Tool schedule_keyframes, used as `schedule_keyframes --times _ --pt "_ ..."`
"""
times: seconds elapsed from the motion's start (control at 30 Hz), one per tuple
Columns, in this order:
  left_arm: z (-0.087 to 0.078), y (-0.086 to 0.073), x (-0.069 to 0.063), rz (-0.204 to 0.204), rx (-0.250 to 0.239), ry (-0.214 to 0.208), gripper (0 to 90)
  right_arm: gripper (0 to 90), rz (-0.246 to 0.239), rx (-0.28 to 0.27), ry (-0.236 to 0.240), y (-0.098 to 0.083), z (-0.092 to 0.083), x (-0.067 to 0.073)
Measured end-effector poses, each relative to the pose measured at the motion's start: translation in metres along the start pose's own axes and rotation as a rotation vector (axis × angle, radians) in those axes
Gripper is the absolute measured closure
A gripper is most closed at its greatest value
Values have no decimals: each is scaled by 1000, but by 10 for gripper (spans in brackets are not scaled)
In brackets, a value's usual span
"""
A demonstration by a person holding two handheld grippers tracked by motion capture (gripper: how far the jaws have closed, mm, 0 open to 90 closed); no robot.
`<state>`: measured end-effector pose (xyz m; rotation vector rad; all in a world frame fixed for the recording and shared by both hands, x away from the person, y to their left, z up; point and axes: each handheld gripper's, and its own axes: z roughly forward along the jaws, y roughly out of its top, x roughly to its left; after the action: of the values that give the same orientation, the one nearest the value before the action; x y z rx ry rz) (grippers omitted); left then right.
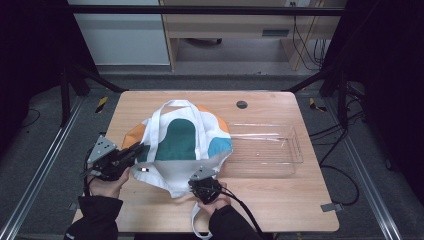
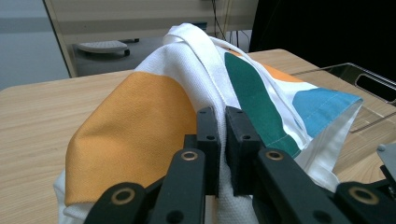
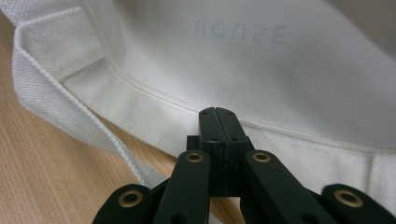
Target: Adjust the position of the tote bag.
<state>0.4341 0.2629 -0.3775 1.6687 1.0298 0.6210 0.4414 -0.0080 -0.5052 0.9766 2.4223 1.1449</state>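
Fingers [image 2: 208, 140] of the left gripper [image 2: 223, 122] are blocky black pads nearly pressed together, pinching a ridge of coarse white weave on the tote bag [image 2: 140, 126]; to one side of them lies a broad orange patch, to the other a dark green shape and a blue one beyond it. Ahead of the pads a flat white strap [image 2: 205, 51] climbs over the bag's humped top. Farther past the blue patch sits a clear plastic tray [image 2: 373, 81] with a slotted handle, on the pale wood-grain table [image 2: 32, 121].

Right gripper [image 3: 219, 112] pads meet flush, clenched at the bag's stitched white hem [image 3: 154, 100]; whether cloth is caught between them cannot be told. Beyond the tips the pique-textured fabric shows faint reversed lettering. From the high view the bag [image 1: 185, 145] lies crumpled between both grippers, touching the tray [image 1: 295, 150].
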Motion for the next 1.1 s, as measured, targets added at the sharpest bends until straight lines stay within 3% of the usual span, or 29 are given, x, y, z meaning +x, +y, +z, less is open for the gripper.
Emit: schedule_keyframes --times 0.23,0.27,0.3,0.33,0.5,0.63,0.83,0.97,1.1 --pt "0 -3 0 3 3 -3 845 900 12 -11 3 1 -1 -2" --pt "0 -3 -1 10 6 0 845 900 11 -66 3 3 -4 -2" --pt "0 -3 -1 10 6 0 844 900 11 -66 3 3 -4 -2" --pt "0 -3 -1 11 7 0 844 900 23 -137 13 7 -9 -3" --pt "0 -4 0 7 7 -1 844 900 56 -220 5 15 -12 -7" --pt "0 -5 0 7 8 -1 844 900 82 -226 12 17 -10 -10" --pt "1 -5 -1 13 14 -1 844 900 81 -230 -7 20 -9 -11" --pt "0 -5 -1 19 14 2 843 900 67 -242 -22 29 -9 -12" --pt "1 -6 -1 20 17 4 843 900 84 -264 -36 39 -10 -15"
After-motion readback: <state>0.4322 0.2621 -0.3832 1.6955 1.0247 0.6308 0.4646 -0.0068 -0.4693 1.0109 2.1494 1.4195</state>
